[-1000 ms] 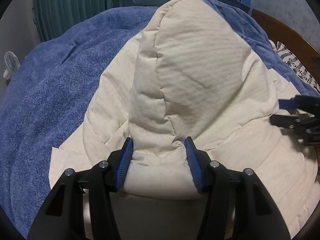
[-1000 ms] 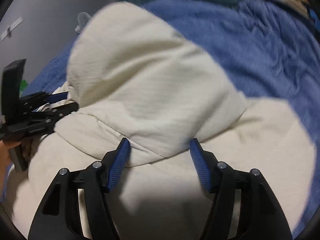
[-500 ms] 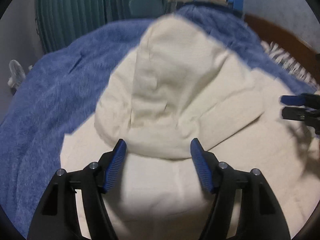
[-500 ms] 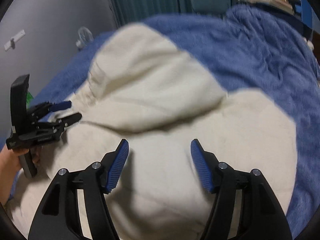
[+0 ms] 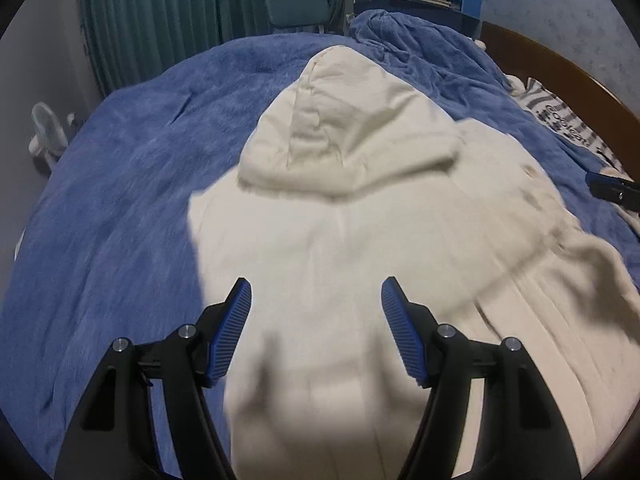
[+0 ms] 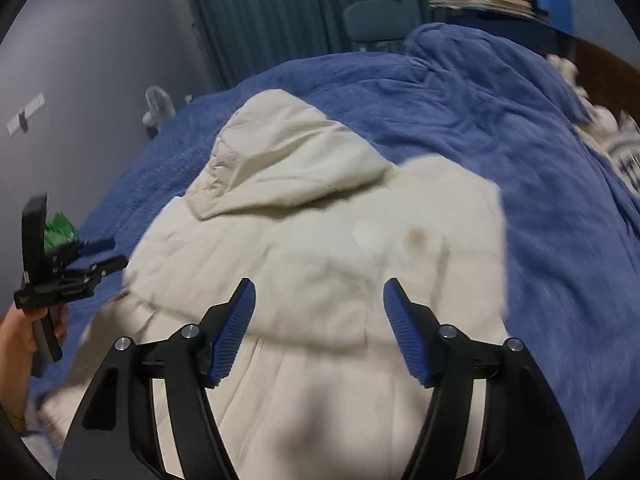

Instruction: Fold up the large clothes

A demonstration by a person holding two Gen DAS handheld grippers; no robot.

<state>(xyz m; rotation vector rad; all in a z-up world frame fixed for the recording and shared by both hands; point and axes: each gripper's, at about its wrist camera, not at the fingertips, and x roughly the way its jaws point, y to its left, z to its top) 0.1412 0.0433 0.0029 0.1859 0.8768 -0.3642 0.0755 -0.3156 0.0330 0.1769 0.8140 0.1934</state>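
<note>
Left wrist view: big blue fleece blanket (image 5: pixel 120 208) covers the bed; everything below placed relative to it. Cream quilted hooded coat (image 5: pixel 360 240) lies spread flat on the blanket's middle, back side up as far as I can tell, hood (image 5: pixel 340 140) folded down over the upper back, hood tip pointing toward the teal curtain (image 5: pixel 160 12) beyond the blanket's far edge. One sleeve or side flap trails off toward the blanket's right side, blurred. Striped cloth (image 5: pixel 560 120) sits at the blanket's right edge by the wooden bed frame.

Judgement: coat looks padded, soft, bulky but light; will slump and spring back rather than hold a crease, shell probably a bit slippery. Best hold seems a pinch on a seamed edge, hem or sleeve cuff, each hand on one side, not on the puffy middle.

Left tongs (image 5: pixel 316 312) released, nothing between the blue pads, hovering over the coat's back. Right tongs (image 6: pixel 319 312) jaws opening, empty too, above the coat on its other side. Left tongs also show in right wrist view, gripped by a hand (image 6: pixel 24 340), at the blanket's left edge.
</note>
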